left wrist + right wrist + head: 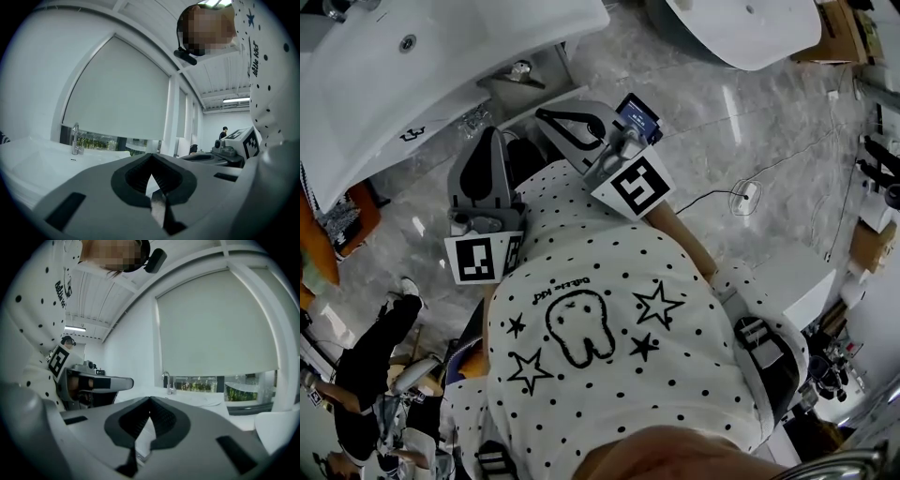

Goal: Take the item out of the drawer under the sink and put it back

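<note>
Nearest the head camera is the person's white dotted shirt [609, 319], printed with a tooth and stars. It fills the lower half of the head view. Beyond it lies the grey marble floor [694, 103]. The white sink [441, 56] occupies the upper left of the head view, directly ahead of both grippers. In both gripper views a pale roller blind [117, 93] covers the window behind the sink.

The left gripper [492, 141] points toward the sink edge, with its marker cube [483, 258] just above the shirt. In the left gripper view its jaws are closed tip to tip with nothing between them. Only the white basin shows through the diamond-shaped gap behind the tips. The right gripper [546, 116] sits just beside it and is also aimed toward the sink. Its jaws are likewise fully closed and empty. Each gripper appears at the edge of the other's view.

A chrome faucet [75, 139] stands upright on the sink rim. A chrome drain fitting [521, 70] shows beneath the basin. A black cable [712, 194] lies on the floor, well apart from the grippers.

The item is held by neither gripper and shows in no view. The drawer under the sink cannot be made out.
</note>
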